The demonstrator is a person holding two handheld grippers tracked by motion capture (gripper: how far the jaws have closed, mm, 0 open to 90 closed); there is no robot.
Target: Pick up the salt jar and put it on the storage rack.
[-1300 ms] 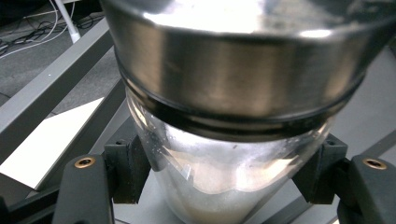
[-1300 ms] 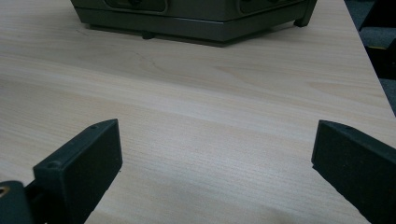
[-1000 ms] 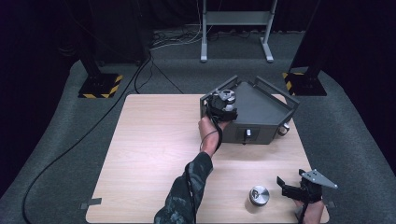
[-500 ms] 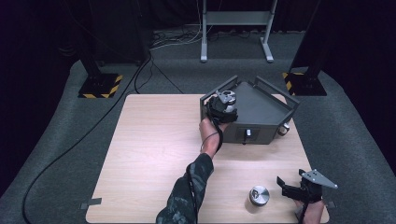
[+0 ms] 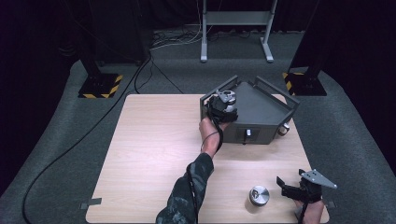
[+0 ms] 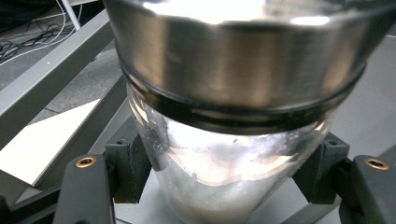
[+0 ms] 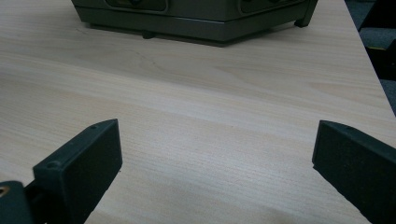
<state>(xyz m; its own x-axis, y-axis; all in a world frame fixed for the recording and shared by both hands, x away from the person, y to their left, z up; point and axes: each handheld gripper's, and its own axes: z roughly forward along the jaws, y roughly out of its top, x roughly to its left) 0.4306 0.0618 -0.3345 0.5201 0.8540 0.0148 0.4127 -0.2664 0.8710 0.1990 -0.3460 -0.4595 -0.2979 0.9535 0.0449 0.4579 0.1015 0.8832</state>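
My left gripper (image 5: 224, 106) is over the left corner of a grey metal tray box (image 5: 264, 109), shut on a glass jar (image 6: 219, 177) with a steel top. In the left gripper view the two black pads (image 6: 128, 163) press on the jar's clear lower part from both sides, just above the tray's floor. My right gripper (image 5: 286, 185) rests at the table's front right corner, and its jaws stand wide open over bare wood (image 7: 217, 149). A second round, silver-topped jar (image 5: 258, 195) stands on the table just left of the right gripper.
The wooden table (image 5: 154, 154) is bare on its left half. The tray box has raised rails (image 6: 56, 70) and a front panel with a small handle (image 5: 248, 134). Dark floor, cables and stand feet lie beyond the table.
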